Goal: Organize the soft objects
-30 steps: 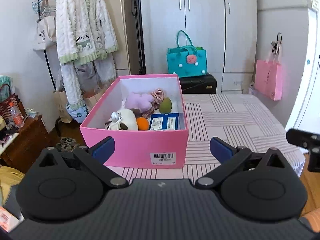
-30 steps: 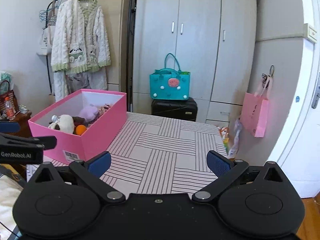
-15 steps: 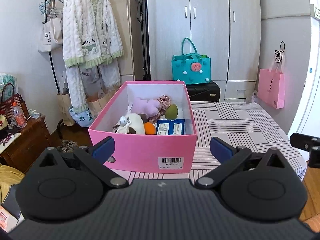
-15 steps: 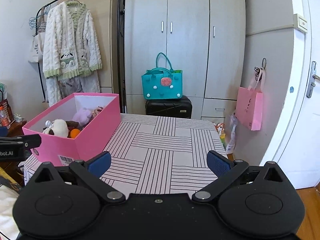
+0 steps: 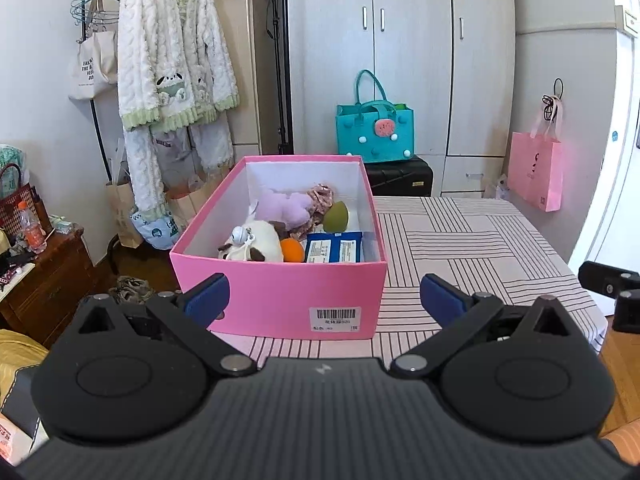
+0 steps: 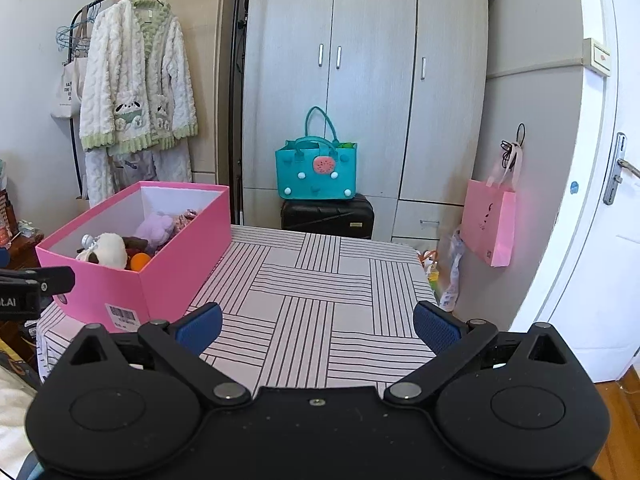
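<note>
**Soft toys in the box, both grippers empty**

My left gripper (image 5: pixel 322 296) is spread wide and holds nothing; my right gripper (image 6: pixel 316 326) is the same, over bare tablecloth (image 6: pixel 320 280). The soft things sit in the pink box (image 5: pixel 276 300) at the table's left end. I expect them to be light and squashy, so I would pinch the white plush (image 5: pixel 260 244) across its body. Beside it lie an orange ball (image 5: pixel 292 250), a lilac plush (image 5: pixel 282 206), a green sponge (image 5: pixel 335 216) and a blue packet (image 5: pixel 334 247).
</note>
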Demonstrator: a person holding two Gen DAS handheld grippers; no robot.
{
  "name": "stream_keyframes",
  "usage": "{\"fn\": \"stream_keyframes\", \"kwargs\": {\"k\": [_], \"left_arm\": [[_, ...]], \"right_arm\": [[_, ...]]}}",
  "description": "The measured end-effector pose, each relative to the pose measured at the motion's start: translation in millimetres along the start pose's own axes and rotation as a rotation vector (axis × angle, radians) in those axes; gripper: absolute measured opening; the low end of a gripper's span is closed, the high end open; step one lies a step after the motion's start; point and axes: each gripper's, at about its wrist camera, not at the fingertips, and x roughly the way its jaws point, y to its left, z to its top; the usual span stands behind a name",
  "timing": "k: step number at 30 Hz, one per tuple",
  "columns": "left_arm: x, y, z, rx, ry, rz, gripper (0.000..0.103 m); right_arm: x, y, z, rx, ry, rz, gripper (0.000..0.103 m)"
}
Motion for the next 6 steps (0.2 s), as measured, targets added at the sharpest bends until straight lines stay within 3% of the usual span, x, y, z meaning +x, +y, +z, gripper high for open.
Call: {"fn": "stream_keyframes", "kwargs": {"k": [6], "left_arm": [[-2.9, -0.9, -1.3, 0.011, -0.013, 0.015, 0.103]], "right_arm": [[-0.7, -1.2, -0.3, 0.002, 0.001, -0.002, 0.103]]}}
